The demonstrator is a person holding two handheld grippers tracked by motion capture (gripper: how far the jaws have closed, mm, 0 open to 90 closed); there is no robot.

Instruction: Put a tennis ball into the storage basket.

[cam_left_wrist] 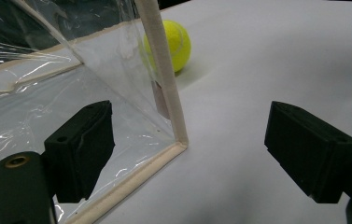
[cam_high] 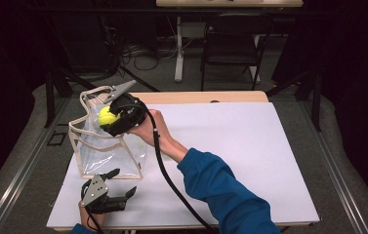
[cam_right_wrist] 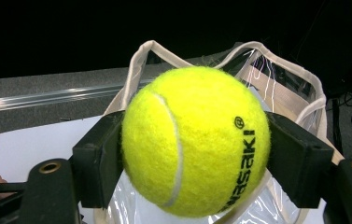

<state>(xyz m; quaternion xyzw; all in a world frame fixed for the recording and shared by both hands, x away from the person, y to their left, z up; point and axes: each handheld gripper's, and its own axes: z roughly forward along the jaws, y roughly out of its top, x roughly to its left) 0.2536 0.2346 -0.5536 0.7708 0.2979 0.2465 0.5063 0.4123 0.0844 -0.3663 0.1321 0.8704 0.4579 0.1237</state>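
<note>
1. Clear plastic forms the bag (cam_high: 104,146), a soft tote with cream fabric trim and looped handles, standing upright on the white table sheet (cam_high: 230,161) in the high view. The right gripper (cam_high: 107,118) hangs just above the bag's open mouth with a yellow tennis ball (cam_high: 106,116) pinched between its jaws. The left gripper (cam_high: 122,183) rests on the sheet just in front of the bag's near bottom edge, jaws spread and holding nothing.

2. In the left gripper view, the bag's cream-edged corner (cam_left_wrist: 176,140) stands between the two black jaws, touched by neither. A second tennis ball (cam_left_wrist: 177,44) lies on the sheet beyond that corner; whether it sits inside or outside the bag, I cannot tell, as the trim crosses it. The plastic is glossy and creased.

3. In the right gripper view, the fuzzy, round ball (cam_right_wrist: 196,140) with its pale seam and black lettering is clamped on both sides by the ribbed black pads, directly over the bag's mouth (cam_right_wrist: 276,79).

4. Progress, as I judge it: the ball is picked up and carried to the bag; lowering and letting go remain, and possibly the second ball.
</note>
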